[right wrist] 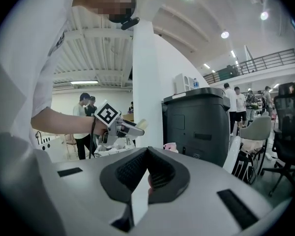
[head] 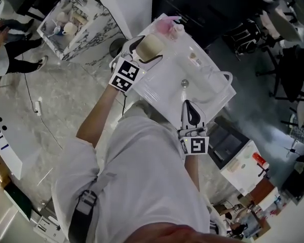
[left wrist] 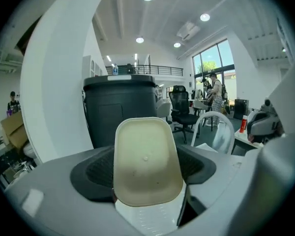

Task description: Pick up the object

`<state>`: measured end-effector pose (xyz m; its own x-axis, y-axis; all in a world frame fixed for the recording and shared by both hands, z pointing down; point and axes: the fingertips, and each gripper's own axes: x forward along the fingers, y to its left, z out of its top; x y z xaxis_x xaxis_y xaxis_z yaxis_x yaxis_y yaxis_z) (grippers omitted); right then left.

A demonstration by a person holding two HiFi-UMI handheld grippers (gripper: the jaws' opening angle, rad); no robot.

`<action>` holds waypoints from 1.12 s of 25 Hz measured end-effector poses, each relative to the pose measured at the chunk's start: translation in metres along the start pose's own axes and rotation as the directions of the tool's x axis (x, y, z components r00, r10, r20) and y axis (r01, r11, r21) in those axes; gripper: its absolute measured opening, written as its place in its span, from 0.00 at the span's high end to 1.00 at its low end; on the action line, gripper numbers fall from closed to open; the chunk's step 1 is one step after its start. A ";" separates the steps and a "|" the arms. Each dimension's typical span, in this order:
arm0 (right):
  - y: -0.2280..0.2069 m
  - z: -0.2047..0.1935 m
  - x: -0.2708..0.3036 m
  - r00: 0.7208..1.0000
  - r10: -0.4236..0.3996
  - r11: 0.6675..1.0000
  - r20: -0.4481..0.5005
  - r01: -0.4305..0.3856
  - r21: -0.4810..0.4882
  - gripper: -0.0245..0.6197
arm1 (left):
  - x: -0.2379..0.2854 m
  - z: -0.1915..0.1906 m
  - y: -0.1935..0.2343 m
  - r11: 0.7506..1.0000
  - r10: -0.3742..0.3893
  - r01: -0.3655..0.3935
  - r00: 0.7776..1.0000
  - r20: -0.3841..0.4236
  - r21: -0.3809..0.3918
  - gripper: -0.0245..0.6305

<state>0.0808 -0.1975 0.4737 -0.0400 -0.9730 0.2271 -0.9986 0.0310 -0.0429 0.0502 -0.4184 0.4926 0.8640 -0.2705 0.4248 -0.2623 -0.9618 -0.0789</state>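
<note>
White shirt [head: 142,176] and a dark shoulder strap [head: 86,206] fill the bottom of the head view, since the person stands right against the white tabletop [head: 162,87].

Just past the shirt, the right gripper [head: 189,105] hangs over the near edge of that tabletop. It points away from the body and only slightly downward. Its own view shows the ribbed pads pressed together with nothing I can make out between them, so it is idle.

Further out, the left forearm [head: 99,115] is stretched forward and up, elbow well away from the body. The left gripper [head: 146,51], with its marker cube [head: 125,76], sits at the table's far left corner. Its jaws are clamped at a middling width on the cream plastic tub [head: 151,44]. In the left gripper view the tub's rounded-rectangular base faces the camera, seated deep between the pads. From the right gripper view the tub appears carried in the air, not touching the surface.

A pink item [head: 167,24] lies on the tabletop just beyond, and a black bin [left wrist: 120,107] stands behind.

By my reading the pick-up is essentially done. What remains is to hold the grip steady and keep the tub level while it is carried. The pads bear on smooth walls, so a slackened squeeze could let it slide.
</note>
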 end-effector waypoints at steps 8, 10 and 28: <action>-0.004 0.032 0.002 0.997 0.020 0.998 0.076 -0.016 -0.057 0.96 | -0.058 0.078 -0.022 0.999 0.047 -0.047 0.979 0.199 -0.002 0.38; -0.004 0.039 0.005 0.996 0.029 0.995 0.088 -0.021 -0.093 0.96 | -0.072 0.092 -0.025 0.998 0.065 -0.066 0.967 0.244 -0.003 0.38; -0.029 0.188 0.064 0.939 0.000 0.964 0.345 0.091 -0.249 0.96 | -0.160 0.122 0.016 0.989 0.149 -0.128 0.888 0.435 -0.077 0.38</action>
<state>0.1140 -0.3040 0.3067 -0.0259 -0.9922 -0.1220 -0.9751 -0.0018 0.2216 -0.0400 -0.3954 0.3129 0.9153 -0.4020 -0.0267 -0.4028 -0.9131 -0.0629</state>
